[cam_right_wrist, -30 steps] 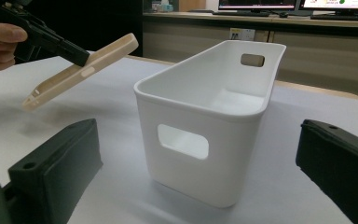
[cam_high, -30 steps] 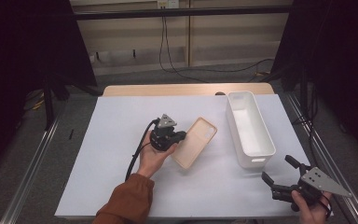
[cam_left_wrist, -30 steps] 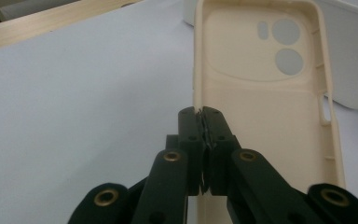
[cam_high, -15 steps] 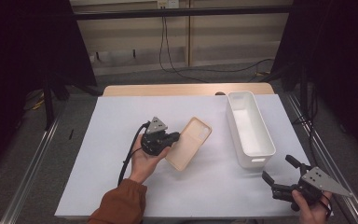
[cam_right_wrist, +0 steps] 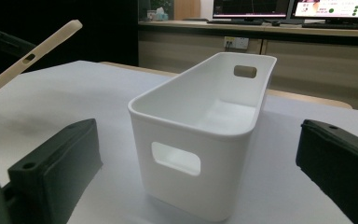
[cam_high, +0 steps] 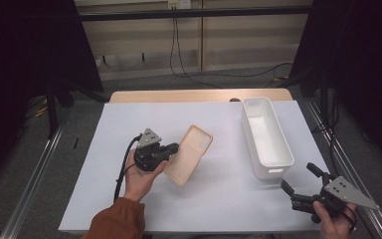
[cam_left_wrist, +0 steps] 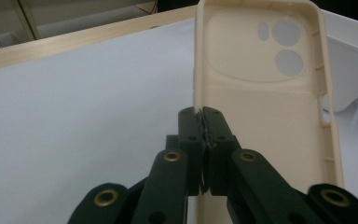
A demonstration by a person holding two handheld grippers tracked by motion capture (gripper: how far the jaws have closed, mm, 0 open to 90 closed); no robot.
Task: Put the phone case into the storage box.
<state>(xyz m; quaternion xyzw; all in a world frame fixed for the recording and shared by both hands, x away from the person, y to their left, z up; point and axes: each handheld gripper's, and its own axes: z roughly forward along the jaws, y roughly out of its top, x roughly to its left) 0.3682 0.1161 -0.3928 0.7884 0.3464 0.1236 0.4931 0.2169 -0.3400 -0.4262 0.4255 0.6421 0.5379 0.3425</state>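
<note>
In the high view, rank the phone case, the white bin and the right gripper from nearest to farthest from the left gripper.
1. phone case: clamped by its edge in the left gripper.
2. white bin: farther right, on the table.
3. right gripper: at the table's near right corner.

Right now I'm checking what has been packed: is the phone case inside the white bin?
No, the phone case is clamped in the left gripper, well apart from the white bin.
</note>
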